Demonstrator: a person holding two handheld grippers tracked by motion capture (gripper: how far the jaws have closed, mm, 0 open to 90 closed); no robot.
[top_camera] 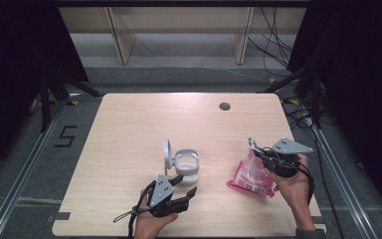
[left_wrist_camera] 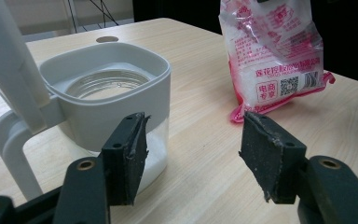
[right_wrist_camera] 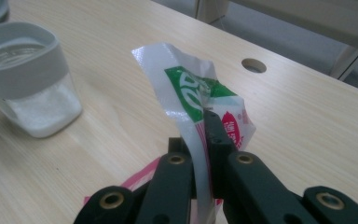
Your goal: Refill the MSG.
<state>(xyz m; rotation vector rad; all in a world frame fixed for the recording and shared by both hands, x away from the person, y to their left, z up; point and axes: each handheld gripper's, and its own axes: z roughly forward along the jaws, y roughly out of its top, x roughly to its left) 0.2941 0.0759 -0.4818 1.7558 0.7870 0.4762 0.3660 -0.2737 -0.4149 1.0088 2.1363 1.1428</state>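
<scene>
A clear square container [top_camera: 187, 166] with a white rim stands mid-table, its white lid [top_camera: 167, 154] flipped up on the left side; white granules fill its bottom [right_wrist_camera: 42, 109]. My left gripper [top_camera: 186, 184] rests just in front of it, open, and in the left gripper view the jaws [left_wrist_camera: 198, 156] hold nothing, with the container [left_wrist_camera: 112, 93] close ahead on the left. A pink and white bag of granules [top_camera: 251, 175] stands at the right. My right gripper [top_camera: 254, 148] is shut on the bag's cut top corner [right_wrist_camera: 191, 93], pinching the film between its jaws [right_wrist_camera: 205, 140].
A round cable hole [top_camera: 224, 106] sits near the table's far edge. The table's right edge [top_camera: 306, 169] lies close to the right hand. Wooden shelf legs and loose cables stand on the floor beyond the table.
</scene>
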